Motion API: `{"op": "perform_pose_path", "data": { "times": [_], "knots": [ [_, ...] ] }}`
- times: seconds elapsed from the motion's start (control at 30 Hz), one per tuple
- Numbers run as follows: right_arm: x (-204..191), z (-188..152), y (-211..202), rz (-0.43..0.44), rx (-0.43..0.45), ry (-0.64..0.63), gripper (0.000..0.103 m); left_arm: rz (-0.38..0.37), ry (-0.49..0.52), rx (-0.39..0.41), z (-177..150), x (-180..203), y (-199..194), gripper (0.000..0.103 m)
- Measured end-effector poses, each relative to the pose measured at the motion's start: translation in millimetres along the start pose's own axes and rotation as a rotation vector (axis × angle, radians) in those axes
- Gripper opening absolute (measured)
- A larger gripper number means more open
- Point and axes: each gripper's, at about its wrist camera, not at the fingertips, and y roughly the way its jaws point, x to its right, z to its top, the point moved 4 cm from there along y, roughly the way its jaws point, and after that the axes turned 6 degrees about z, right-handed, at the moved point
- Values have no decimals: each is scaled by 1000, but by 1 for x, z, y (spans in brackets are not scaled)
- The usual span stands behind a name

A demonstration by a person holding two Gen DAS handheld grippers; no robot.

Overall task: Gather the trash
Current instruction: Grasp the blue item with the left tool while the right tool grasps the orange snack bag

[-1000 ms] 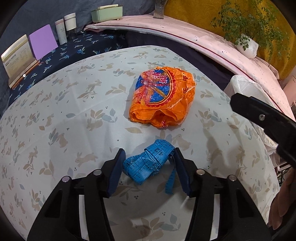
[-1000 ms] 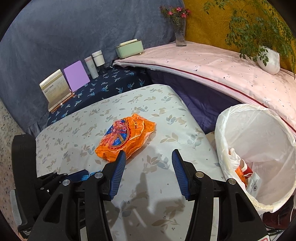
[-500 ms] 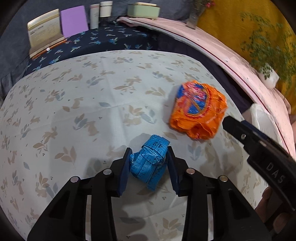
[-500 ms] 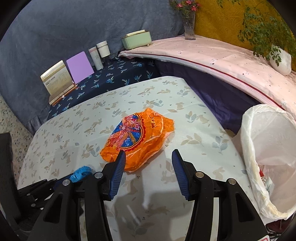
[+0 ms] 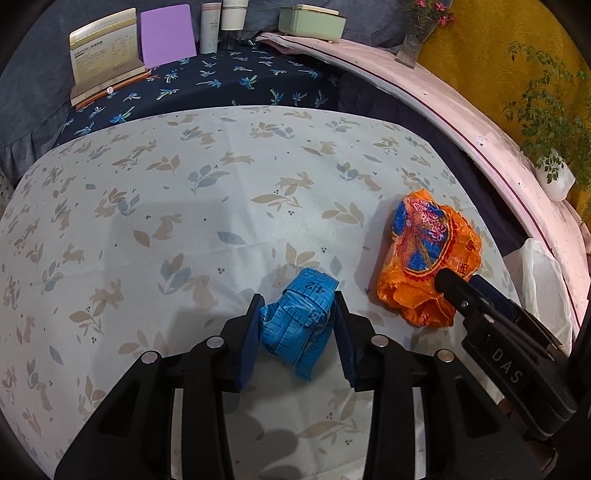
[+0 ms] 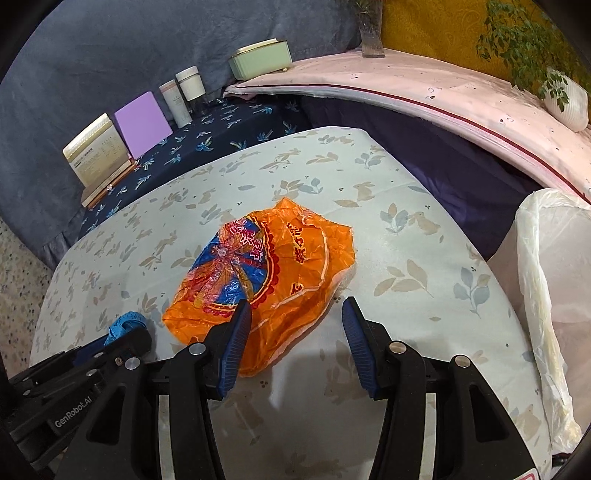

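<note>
Clenching blue tape (image 5: 297,323), left tool (image 5: 297,325) half-hidden; right tool (image 6: 295,326) released.

A booklet (image 5: 105,48), a purple card (image 5: 168,35) and two jars (image 5: 221,24) are lined along the dark cloth's far edge; a green box (image 5: 310,20) is set on the pink ledge (image 6: 443,99).

Crumpled blue measuring tape (image 5: 297,319), bunched into a wad with black markings, clamped between the left tongs (image 5: 295,328) over the patterned counter (image 5: 184,221), just beside a crinkled orange wrapper (image 6: 266,273) with blue-and-red print lying flat.
</note>
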Motion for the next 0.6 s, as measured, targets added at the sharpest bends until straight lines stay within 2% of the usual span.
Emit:
{"op": "perform_pose_path", "data": {
  "times": [0.37, 0.6],
  "knots": [
    [4, 1, 3, -3, 5, 6, 19, 31, 28, 21, 1, 8, 2, 35],
    [6, 1, -5, 5, 12, 1, 10, 26, 45, 20, -2, 16, -3, 31]
  ]
}}
